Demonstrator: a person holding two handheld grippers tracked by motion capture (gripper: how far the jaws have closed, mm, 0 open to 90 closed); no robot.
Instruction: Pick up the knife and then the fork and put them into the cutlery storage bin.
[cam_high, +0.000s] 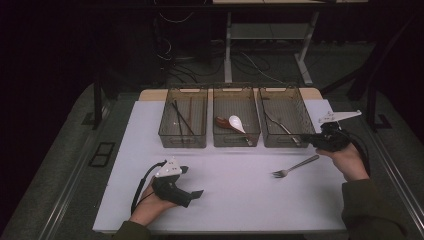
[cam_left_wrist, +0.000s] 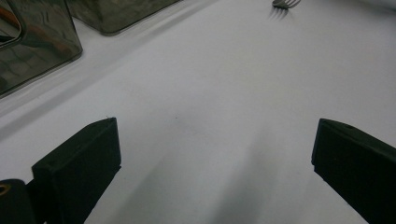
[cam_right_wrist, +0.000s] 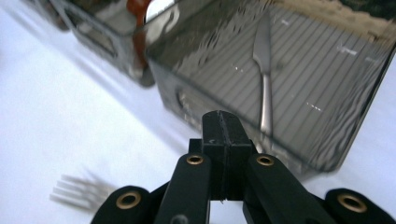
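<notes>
A metal fork (cam_high: 295, 166) lies loose on the white table top (cam_high: 225, 205), tines toward the left; its tines also show in the left gripper view (cam_left_wrist: 285, 3) and the right gripper view (cam_right_wrist: 79, 191). My right gripper (cam_high: 307, 140) hovers just above the fork's handle end, beside the right bin (cam_high: 282, 145). Its jaws are pressed together (cam_right_wrist: 223, 119) with nothing between them. My left gripper (cam_high: 192, 181) rests at the front left of the table, jaws spread wide (cam_left_wrist: 215, 126) over bare surface, holding nothing.
Three smoky clear bins stand in a row at the back. The left bin (cam_high: 182, 145) holds dark chopsticks, the middle bin (cam_high: 236, 144) a brown and a white spoon (cam_high: 236, 123), the right one metal cutlery (cam_right_wrist: 264, 56). Table edges lie close at front and right.
</notes>
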